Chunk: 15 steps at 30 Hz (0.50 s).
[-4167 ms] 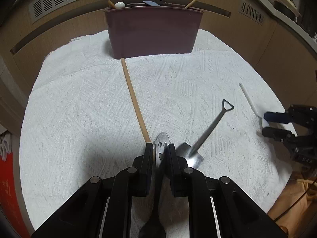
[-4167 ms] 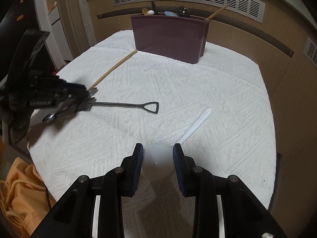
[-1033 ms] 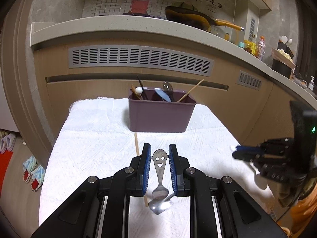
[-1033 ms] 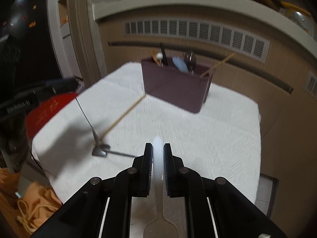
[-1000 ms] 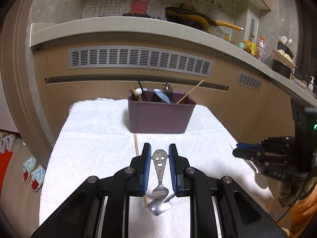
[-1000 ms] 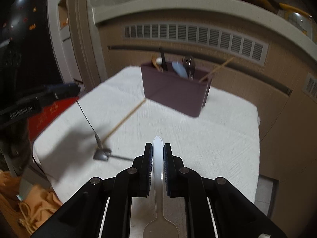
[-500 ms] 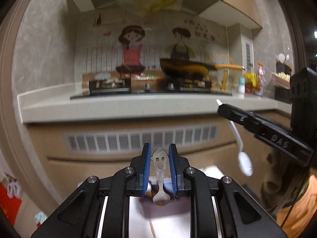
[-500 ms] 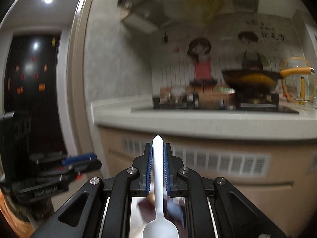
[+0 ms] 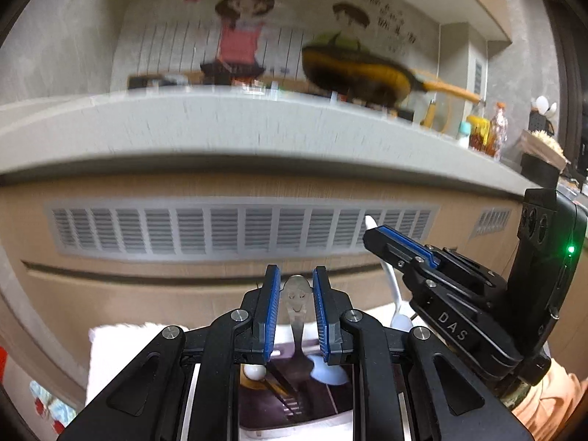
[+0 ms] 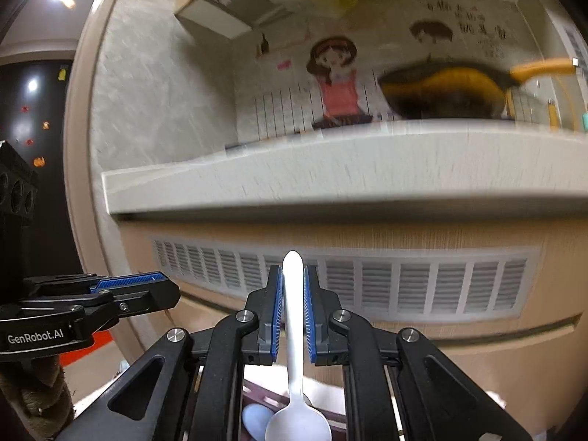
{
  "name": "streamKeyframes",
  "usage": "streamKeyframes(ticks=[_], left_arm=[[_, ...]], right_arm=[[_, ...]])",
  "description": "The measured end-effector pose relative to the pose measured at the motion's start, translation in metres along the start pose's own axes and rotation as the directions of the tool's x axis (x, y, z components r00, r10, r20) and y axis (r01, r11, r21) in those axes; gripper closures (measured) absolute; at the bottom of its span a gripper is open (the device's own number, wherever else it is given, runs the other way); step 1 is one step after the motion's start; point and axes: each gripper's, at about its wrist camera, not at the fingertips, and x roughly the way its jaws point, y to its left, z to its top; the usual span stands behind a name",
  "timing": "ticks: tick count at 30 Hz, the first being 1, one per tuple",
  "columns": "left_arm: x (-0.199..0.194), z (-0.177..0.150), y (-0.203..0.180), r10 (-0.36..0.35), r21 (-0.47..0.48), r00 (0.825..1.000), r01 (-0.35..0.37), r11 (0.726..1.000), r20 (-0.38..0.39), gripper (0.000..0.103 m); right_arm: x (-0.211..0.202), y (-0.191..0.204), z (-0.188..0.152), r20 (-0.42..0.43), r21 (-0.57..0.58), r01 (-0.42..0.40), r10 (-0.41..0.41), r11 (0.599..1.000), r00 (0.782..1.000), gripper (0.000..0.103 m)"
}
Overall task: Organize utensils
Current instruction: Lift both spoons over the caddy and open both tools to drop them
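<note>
Left gripper (image 9: 296, 303): narrow gap, its blue pads clamped on the handle of a metal spoon (image 9: 295, 299) with a smiling face; the bowl hangs down, low in the centre of the left wrist view.
Right gripper (image 10: 293, 307): nearly closed, gripping a white plastic spoon (image 10: 294, 334) by its stem, bowl downward at the bottom centre of the right wrist view.
Holder (image 9: 294, 400): the purple utensil bin sits at the bottom centre of the left view, directly under both spoons, already holding a pale blue spoon (image 9: 325, 369) and dark-handled pieces.
Risk, collision: the two grippers are just beside each other at the right of the left view; lowering both together could knock fingers or spoons.
Risk, snag: a bowl may catch the bin's rim or the utensils inside and tip in the grip, since each is held only by a thin handle.
Risk, drop: letting go too high could bounce a spoon onto the white cloth (image 9: 110, 349).
Room: open air above the bin; the cabinet front with its vent grille (image 9: 235, 228) stands close behind, limiting forward travel.
</note>
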Motion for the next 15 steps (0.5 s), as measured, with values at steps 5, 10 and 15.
streamKeyframes(ticks=[5,10,15], left_arm=[[0.030,-0.023,0.004,-0.020,-0.021,0.996,0.018,1.000,-0.082,0.084],[0.041,-0.042,0.007,-0.042,-0.044,0.990,0.036,0.998,-0.138,0.083],[0.028,-0.053,0.011,-0.028,-0.059,0.989,0.019,0.998,-0.145,0.073]], right_arm=[[0.021,-0.009,-0.030,-0.096,-0.001,0.006,-0.006,1.000,0.995,0.093],[0.023,-0.012,-0.066,-0.220,-0.018,-0.002,-0.002,1.000,0.975,0.092],[0.006,-0.011,-0.084,-0.291,-0.025,-0.001,-0.006,1.000,0.957,0.088]])
